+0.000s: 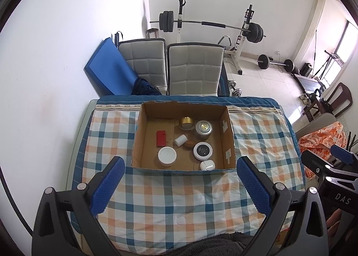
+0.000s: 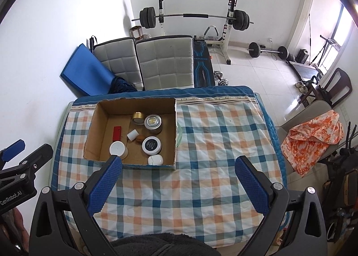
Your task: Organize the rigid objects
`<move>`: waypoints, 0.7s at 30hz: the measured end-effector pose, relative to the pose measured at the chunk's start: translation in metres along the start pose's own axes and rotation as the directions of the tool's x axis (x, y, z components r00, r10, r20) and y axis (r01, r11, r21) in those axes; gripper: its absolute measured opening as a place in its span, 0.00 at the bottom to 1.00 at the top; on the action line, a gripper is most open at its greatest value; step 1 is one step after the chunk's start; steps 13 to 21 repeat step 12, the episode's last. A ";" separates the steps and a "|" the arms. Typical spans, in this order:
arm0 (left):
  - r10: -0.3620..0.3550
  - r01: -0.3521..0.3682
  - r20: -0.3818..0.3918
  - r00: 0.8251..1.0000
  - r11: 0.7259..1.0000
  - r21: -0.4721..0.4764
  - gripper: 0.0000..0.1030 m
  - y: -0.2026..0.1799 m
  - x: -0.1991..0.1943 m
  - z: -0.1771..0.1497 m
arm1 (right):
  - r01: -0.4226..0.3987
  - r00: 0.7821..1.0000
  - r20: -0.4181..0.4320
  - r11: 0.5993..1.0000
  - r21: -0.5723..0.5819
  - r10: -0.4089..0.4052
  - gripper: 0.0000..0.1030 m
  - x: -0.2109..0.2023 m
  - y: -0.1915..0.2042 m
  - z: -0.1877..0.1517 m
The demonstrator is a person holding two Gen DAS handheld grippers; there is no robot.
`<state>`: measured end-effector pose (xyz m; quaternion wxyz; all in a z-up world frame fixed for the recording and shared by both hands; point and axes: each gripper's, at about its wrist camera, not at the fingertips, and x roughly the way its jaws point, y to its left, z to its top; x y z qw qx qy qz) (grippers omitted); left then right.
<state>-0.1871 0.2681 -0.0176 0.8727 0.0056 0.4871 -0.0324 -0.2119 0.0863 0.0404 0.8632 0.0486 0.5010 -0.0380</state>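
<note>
Blue-orange checked tablecloth (image 1: 179, 200), brown cardboard box (image 1: 228, 141)

Checked tablecloth (image 1: 179, 200) lies bare across the lower frame; cardboard box (image 1: 183, 168) walls block centre; chairs (image 1: 194, 67) crowd behind.

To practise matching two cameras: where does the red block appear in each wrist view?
Left wrist: red block lies on the box floor, left part, just left of picture centre.
Right wrist: red block lies in the box, left of picture centre.
Shared landmark: white cylinder just to its right.
</note>
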 end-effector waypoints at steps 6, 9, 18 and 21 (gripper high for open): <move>0.002 -0.002 0.008 1.000 1.000 0.007 1.00 0.002 0.001 0.007 | 0.001 1.000 0.001 1.000 0.000 -0.001 1.00 0.000 -0.001 0.001; 0.005 -0.005 0.016 1.000 1.000 0.006 1.00 0.004 0.001 0.009 | 0.001 1.000 0.003 1.000 0.000 -0.001 1.00 0.000 -0.001 0.001; 0.007 -0.008 0.021 1.000 1.000 0.010 1.00 0.006 0.000 0.010 | 0.000 1.000 0.003 1.000 -0.003 0.000 1.00 0.000 -0.001 0.001; 0.007 -0.008 0.021 1.000 1.000 0.010 1.00 0.006 0.000 0.010 | 0.000 1.000 0.003 1.000 -0.003 0.000 1.00 0.000 -0.001 0.001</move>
